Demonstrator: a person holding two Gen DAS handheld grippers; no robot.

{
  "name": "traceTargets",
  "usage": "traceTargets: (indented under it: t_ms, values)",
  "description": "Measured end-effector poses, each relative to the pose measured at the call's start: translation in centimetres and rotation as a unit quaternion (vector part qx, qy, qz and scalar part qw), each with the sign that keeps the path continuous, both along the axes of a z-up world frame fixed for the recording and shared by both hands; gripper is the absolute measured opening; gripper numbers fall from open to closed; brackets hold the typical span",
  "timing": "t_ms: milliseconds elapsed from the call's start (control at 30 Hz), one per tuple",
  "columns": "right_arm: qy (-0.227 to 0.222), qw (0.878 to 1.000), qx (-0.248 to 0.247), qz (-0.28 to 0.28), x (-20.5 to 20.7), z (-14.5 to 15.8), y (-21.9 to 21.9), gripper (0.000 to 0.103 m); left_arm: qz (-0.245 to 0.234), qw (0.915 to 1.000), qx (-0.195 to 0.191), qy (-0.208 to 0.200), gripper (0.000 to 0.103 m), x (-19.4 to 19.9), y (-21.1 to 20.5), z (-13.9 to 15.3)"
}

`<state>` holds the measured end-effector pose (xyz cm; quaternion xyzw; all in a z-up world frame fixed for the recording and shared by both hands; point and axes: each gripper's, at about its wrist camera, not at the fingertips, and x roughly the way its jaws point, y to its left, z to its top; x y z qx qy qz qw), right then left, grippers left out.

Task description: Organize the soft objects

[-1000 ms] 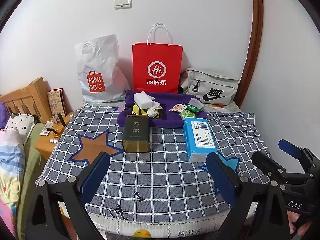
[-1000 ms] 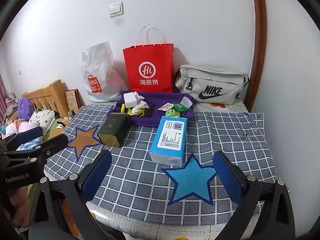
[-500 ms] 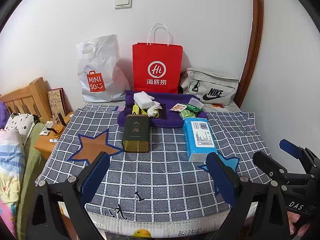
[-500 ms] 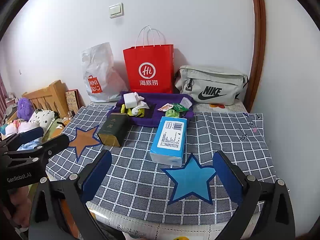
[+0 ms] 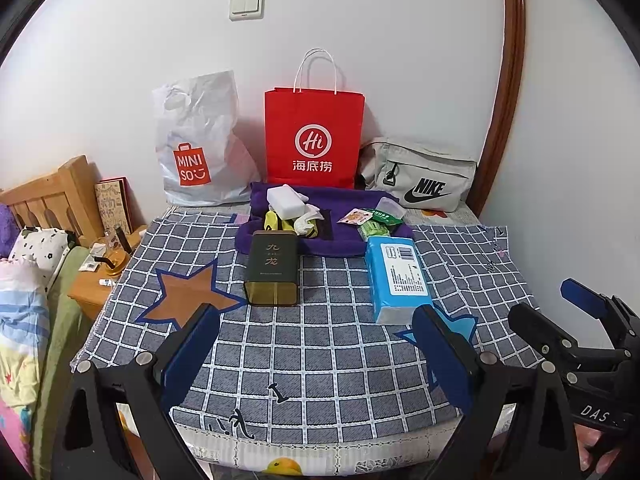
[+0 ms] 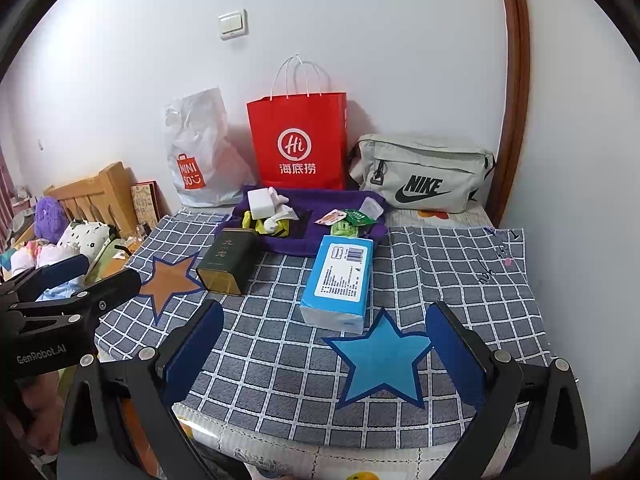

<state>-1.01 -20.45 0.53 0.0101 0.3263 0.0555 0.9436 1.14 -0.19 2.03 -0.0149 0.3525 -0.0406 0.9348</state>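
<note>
A blue tissue pack (image 5: 398,278) (image 6: 340,280) lies on the checked cloth (image 5: 320,344) beside a dark green tin (image 5: 272,266) (image 6: 228,260). Behind them a purple towel (image 5: 340,240) (image 6: 304,240) holds a white sponge (image 5: 285,200) (image 6: 260,202), yellow items, crumpled tissue and green packets (image 5: 374,222). My left gripper (image 5: 316,352) is open and empty over the table's front edge. My right gripper (image 6: 324,348) is open and empty above a blue star (image 6: 380,356). Each gripper shows at the side of the other's view.
A white Miniso bag (image 5: 200,148), a red paper bag (image 5: 314,136) and a grey Nike pouch (image 5: 420,176) stand along the back wall. An orange star (image 5: 188,296) marks the cloth at left. A wooden bed frame (image 5: 52,196) and bedding are at far left.
</note>
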Motion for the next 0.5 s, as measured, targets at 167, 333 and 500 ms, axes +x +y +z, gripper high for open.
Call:
traceTargets:
  t_ms: [167,333,500]
  values:
    - [0.0,1.0,0.0,0.0,0.0,-0.02,-0.03,0.1,-0.001,1.0,0.001,0.0,0.098,0.0,0.06,0.02]
    - [-0.003,1.0,-0.001,0.001,-0.16,0.26,0.1,0.1,-0.001,1.0,0.0,-0.001,0.098,-0.04,0.02,0.02]
    - [-0.004,1.0,-0.001,0.004,-0.13,0.32,0.36,0.1,-0.005,0.9999,0.007,-0.012,0.098,-0.01,-0.31,0.08]
